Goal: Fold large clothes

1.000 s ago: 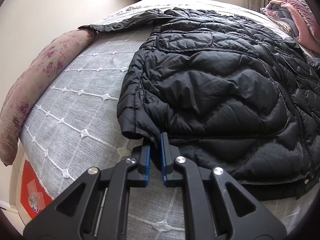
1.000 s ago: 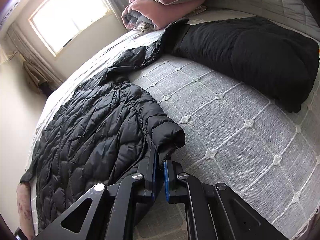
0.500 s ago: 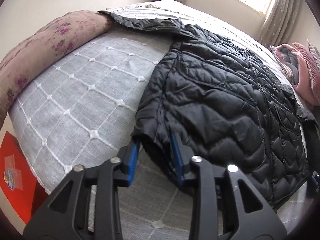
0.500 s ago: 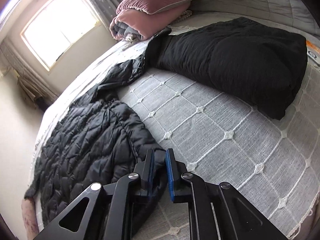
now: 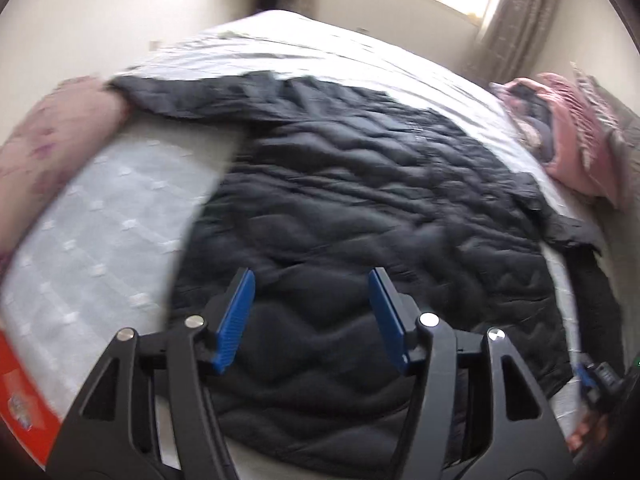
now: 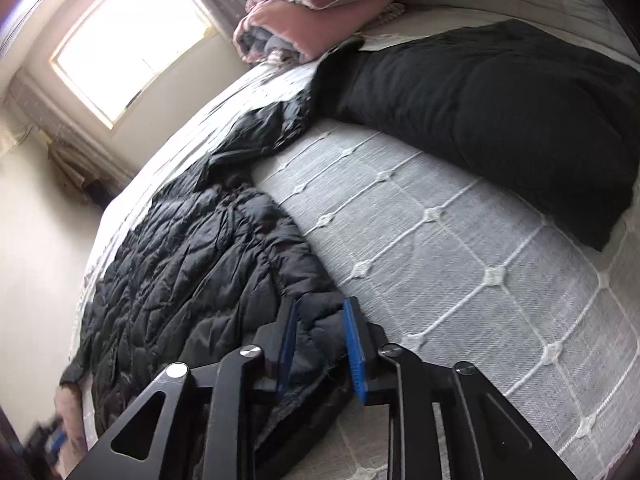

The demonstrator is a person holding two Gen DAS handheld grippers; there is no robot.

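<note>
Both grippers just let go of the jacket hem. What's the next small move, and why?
Probably back the right gripper off the hem: its jaws are opening, but the black puffer jacket edge sits between them. The left gripper, also opening, holds nothing. The jacket lies flat on the bed, sleeves spread, unfolded.

The bed [image 6: 460, 248] wears a pale grey cover crossed by white stitched lines with small tufts where they meet. At its head lie pink pillows [image 6: 320, 4] stacked on a rolled pink and grey blanket [image 5: 568, 136] — they sit close under the window [image 6: 132, 40]. Bright daylight fills that window, and a patterned curtain [image 5: 504, 32] hangs beside it. Along the far edge of the bed rests a long flowered bolster [image 5: 52, 136], pink with purple blotches. A red box [image 5: 24, 404] shows below the mattress edge — its printing is too blurred to read. The walls are plain cream.
</note>
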